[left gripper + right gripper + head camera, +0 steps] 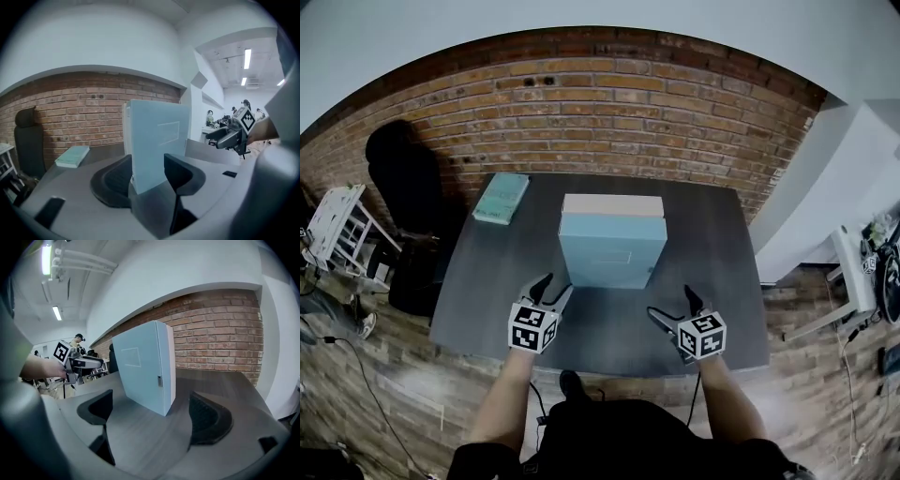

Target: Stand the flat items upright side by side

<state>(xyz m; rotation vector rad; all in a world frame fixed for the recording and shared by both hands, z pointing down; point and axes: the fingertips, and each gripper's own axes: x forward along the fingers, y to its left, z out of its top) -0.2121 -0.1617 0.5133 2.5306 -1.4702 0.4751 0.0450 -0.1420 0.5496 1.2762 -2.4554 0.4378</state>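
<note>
A light blue flat box (pixel 612 251) stands upright in the middle of the dark table (pixel 722 281), with a beige flat item (pixel 612 204) upright right behind it. A teal book (pixel 502 197) lies flat at the far left corner. My left gripper (pixel 558 283) hovers just off the box's near left corner, its jaws partly closed with nothing pressed between them. In the left gripper view the blue box (pixel 159 140) rises beyond the jaws and the book (pixel 72 156) lies left. My right gripper (pixel 669 300) is open wide near the front right; the box (pixel 140 371) stands beyond its jaws.
A brick wall runs behind the table. A black chair (pixel 403 178) and a white rack (pixel 337 225) stand to the left, a white cabinet (pixel 825 178) to the right. Each gripper view shows the other gripper in the air beside the box.
</note>
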